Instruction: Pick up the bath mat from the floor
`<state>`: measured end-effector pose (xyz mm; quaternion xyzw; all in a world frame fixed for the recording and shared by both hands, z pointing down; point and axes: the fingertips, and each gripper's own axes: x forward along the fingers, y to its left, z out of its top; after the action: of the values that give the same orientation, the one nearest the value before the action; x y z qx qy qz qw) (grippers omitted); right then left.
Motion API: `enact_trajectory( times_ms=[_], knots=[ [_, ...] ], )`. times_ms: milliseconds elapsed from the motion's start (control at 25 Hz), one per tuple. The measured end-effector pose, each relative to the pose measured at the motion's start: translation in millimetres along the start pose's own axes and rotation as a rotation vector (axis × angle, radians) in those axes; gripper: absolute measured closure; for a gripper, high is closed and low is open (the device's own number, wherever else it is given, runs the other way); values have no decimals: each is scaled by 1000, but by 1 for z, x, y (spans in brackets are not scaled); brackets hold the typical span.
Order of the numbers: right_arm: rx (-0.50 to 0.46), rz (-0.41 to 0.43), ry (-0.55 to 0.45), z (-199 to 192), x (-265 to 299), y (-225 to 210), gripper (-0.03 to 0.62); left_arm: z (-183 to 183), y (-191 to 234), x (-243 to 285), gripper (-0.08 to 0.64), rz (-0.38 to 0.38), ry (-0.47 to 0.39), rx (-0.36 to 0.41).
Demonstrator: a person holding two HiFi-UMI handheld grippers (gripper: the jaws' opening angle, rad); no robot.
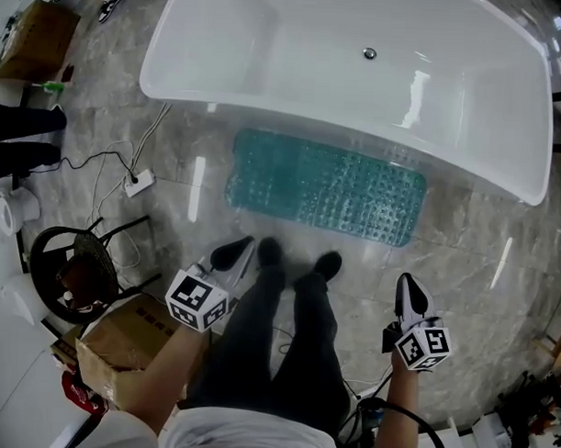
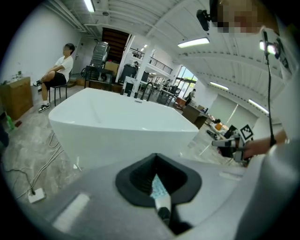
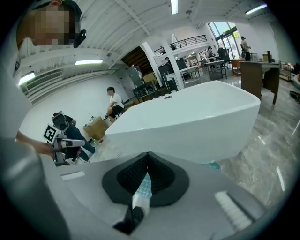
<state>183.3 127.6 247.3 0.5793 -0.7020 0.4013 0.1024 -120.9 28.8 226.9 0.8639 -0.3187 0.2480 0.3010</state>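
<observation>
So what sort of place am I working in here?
Likely an open workshop or test hall staged as a bathroom: a freestanding bathtub and bath mat, with a cardboard box and power strip on the floor.

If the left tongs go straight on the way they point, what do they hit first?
The left tongs would likely meet the bath mat, at its near left end; depth is unclear, so maybe bare floor first.

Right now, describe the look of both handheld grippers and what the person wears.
The left gripper and right gripper match: pale grey bodies, black ribbed pads, a white cube with black square markers behind each. A thin black cable hangs down the front. The person wears a white top, black trousers and black shoes.
</observation>
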Motion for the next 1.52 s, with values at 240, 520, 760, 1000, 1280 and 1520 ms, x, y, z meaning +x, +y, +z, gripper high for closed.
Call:
enact_trajectory(
  times_ms=[240,520,760,1000,1280,1520],
  knots=[
    [11,2,-12,-25,37,-27,586,-36,16,36,558,19,11,-25],
    [15,-13,-8,-59,74,-63,586,-73,50,73,558,49,18,-31],
    [-23,7,14,-87,106,-84,586,-104,82,99,558,67,15,-12],
    [-50,13,23,-111,146,-115,586,-128,120,129,558,48,-8,2],
    [-77,15,15,-123,186,-156,586,-141,159,172,558,31,6,97],
    [-126,29,15,-141,233,-187,586,-161,197,211,558,6,3,130]
  ],
)
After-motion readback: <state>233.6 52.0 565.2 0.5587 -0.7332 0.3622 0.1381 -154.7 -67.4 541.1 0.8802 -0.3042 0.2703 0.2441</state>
